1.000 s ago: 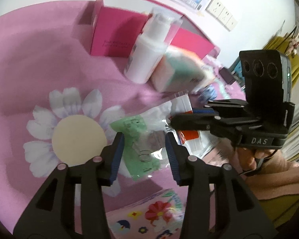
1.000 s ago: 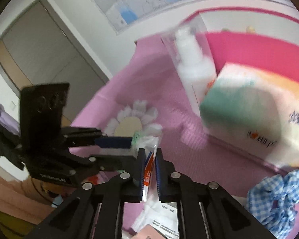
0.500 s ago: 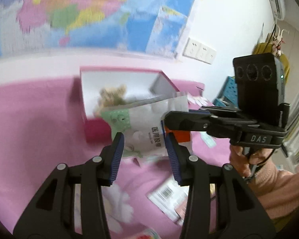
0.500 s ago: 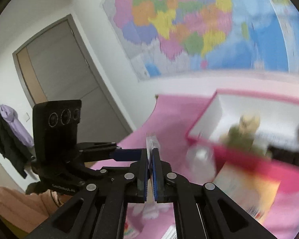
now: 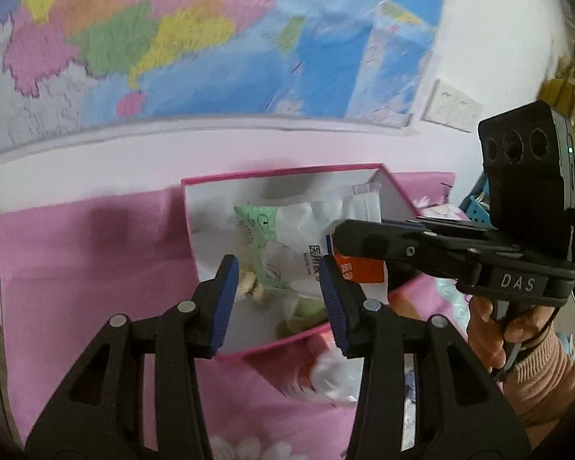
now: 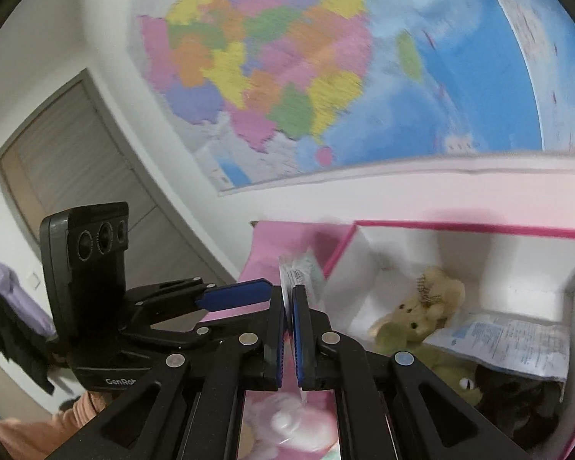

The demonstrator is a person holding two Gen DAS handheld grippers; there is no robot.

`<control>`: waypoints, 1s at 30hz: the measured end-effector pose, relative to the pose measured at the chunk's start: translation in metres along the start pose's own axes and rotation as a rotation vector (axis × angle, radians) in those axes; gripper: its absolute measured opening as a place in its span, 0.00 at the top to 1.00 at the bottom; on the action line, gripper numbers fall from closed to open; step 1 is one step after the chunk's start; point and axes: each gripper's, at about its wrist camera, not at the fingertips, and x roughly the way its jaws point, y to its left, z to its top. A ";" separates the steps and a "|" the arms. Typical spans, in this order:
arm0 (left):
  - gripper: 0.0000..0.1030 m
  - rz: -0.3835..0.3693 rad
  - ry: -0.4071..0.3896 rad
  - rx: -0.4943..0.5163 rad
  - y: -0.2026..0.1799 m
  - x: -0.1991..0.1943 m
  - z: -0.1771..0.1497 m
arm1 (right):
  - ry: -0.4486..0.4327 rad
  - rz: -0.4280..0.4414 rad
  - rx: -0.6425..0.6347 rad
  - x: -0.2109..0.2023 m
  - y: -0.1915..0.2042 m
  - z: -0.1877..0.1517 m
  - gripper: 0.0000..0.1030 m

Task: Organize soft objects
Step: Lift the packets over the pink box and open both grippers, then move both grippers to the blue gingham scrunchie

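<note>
A crinkly clear packet with a green printed part and an orange label hangs in the air over the open pink box. My left gripper is closed around its bulky lower part. My right gripper comes in from the right, shut on the packet's thin edge. In the right wrist view that edge sticks up from the right gripper, with the left gripper just beside it. The box holds a tan plush bear, a green plush and a printed packet.
The box stands on a pink tablecloth against a wall with a large map. A blurred white bottle lies in front of the box. A hand in a pink sleeve holds the right gripper. A grey door is at the left.
Both grippers have lifted the packet off the tablecloth and carried it up and forward, from beside the bottle to above the open pink box. Their grips have not changed.
</note>
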 end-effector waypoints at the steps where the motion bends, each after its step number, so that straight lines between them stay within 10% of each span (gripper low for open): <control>1: 0.56 0.014 0.011 -0.009 0.004 0.007 0.001 | 0.009 0.001 0.016 0.006 -0.006 0.001 0.97; 8: 0.56 0.082 0.082 -0.064 0.024 0.041 0.000 | 0.087 -0.037 0.098 0.041 -0.036 -0.002 0.93; 14: 0.56 0.111 0.065 -0.074 0.024 0.037 -0.003 | 0.070 -0.201 0.077 0.029 -0.042 -0.010 0.69; 30: 0.38 -0.002 -0.038 0.044 -0.022 -0.067 -0.100 | 0.028 -0.075 -0.089 -0.106 0.038 -0.087 0.63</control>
